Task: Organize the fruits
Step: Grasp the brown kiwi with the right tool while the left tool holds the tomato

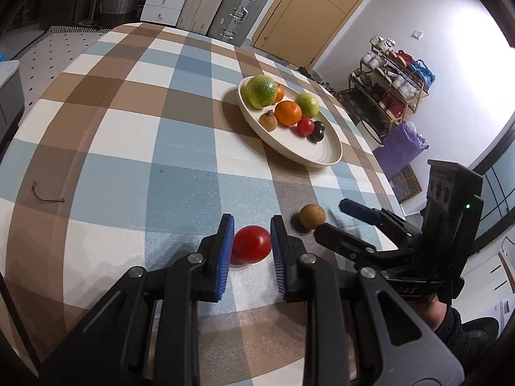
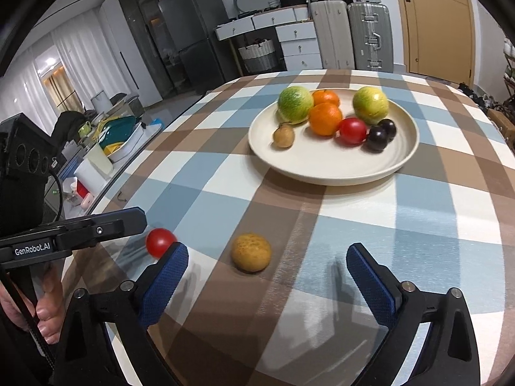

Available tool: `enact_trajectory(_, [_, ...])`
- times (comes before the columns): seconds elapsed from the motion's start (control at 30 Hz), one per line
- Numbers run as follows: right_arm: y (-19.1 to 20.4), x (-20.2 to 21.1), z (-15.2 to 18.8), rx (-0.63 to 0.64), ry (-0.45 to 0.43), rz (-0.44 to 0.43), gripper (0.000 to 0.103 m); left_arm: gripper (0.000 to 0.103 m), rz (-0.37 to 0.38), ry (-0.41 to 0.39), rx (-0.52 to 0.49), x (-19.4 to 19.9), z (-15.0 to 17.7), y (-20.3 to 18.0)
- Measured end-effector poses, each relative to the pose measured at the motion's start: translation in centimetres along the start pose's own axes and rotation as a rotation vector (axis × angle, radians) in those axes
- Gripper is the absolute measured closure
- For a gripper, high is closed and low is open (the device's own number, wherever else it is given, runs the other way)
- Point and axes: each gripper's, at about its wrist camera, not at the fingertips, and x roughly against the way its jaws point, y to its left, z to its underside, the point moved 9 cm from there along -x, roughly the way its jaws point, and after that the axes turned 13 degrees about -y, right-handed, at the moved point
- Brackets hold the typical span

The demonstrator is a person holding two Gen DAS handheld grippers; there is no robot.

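Already mostly sorted: seven fruits on the round cream ceramic plate [image 2: 334, 173] at the far side of the blue, brown and white checked tablecloth [image 1: 135, 148], namely two large green-yellow round fruits [image 2: 295, 103], two oranges [image 2: 325, 119], a red cherry tomato [image 2: 352, 131], two dark purple grapes [image 2: 377, 138] and a small tan longan with a stem [image 2: 284, 136]. Left on the cloth near the front edge, well apart from the plate: two pieces only. Clamped between the blue pads of the left gripper [image 1: 251, 241], a second small red tomato [image 1: 251, 247], jaws drawn in against its sides, seemingly touching the cloth or just clear of it; lift not certain. Just beside it, loose on a brown square, a round tan-brown rough-skinned fruit [image 2: 251, 252], lying ahead of the right gripper [image 2: 267, 271], whose fingers stand wide apart with nothing between them, aimed down toward that fruit. Judged remaining: carry the gripped tomato to the plate, close on the brown fruit, carry that over too. Plenty of bare room at the near side of the plate.
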Motion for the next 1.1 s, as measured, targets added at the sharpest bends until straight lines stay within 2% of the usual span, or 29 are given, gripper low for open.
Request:
enact_trajectory(0.13, [0.6,-0.9,0.5,0.016,0.029,-0.009,0.028,0.082,-0.008,0.004,0.014,0.1,0.1,0.5])
enact_trajectory(0.2, [0.7,-1.2,0.6,0.021,0.039,-0.009,0.033,0.082,-0.012,0.004,0.016,0.2,0.2,0.7])
enact_trajectory(0.27, [1.2,-1.4,0.8,0.027,0.048,-0.03,0.056,0.082,-0.014,0.006,0.018,0.3,0.3,0.8])
enact_trajectory(0.37, [1.6,-1.6,1.0,0.051,0.061,-0.032,0.075,0.083,-0.018,0.007,0.019,0.3,0.4,1.0])
enact_trajectory(0.8, [1.8,-0.1,0.4,0.034,0.017,-0.077,0.075,0.082,-0.017,0.023,0.022,0.0,0.6,0.6])
enact_trajectory(0.93, [2.1,0.3,0.3,0.043,0.007,-0.086,0.075,0.076,-0.03,0.035,0.003,-0.5,0.8,0.1])
enact_trajectory(1.1, [2.0,0.6,0.2,0.038,0.0,-0.094,0.075,0.061,-0.035,0.044,-0.01,-0.9,1.1,-0.4])
